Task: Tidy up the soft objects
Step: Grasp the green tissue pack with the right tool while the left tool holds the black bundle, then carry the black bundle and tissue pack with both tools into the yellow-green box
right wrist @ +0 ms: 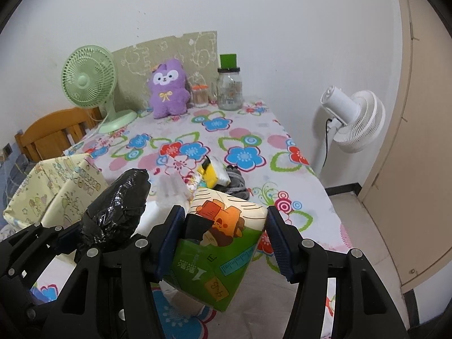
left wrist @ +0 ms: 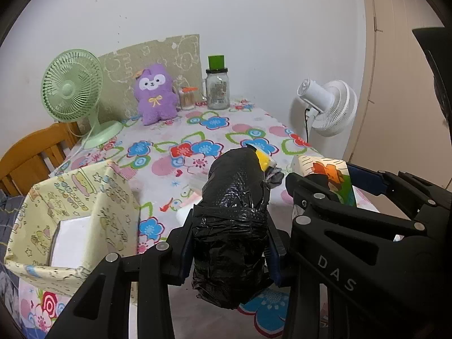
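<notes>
My left gripper (left wrist: 228,254) is shut on a black plastic-wrapped roll (left wrist: 234,212), which it holds above the flowered table; the same roll (right wrist: 115,212) shows at the left of the right wrist view. My right gripper (right wrist: 223,243) is shut on a green and cream tissue pack (right wrist: 223,243) with a cartoon print, also seen as a tissue pack (left wrist: 327,175) in the left wrist view. A pale yellow fabric box (left wrist: 70,212) stands open at the left with a white item inside. A purple plush toy (left wrist: 155,93) sits at the far end.
Small yellow packets (right wrist: 213,175) and a grey cloth (right wrist: 237,183) lie mid-table. A green fan (left wrist: 73,90), a glass jar (left wrist: 217,90) and a swab holder (left wrist: 188,97) stand at the back. A white fan (right wrist: 353,118) stands off the right edge, a wooden chair (right wrist: 53,132) at left.
</notes>
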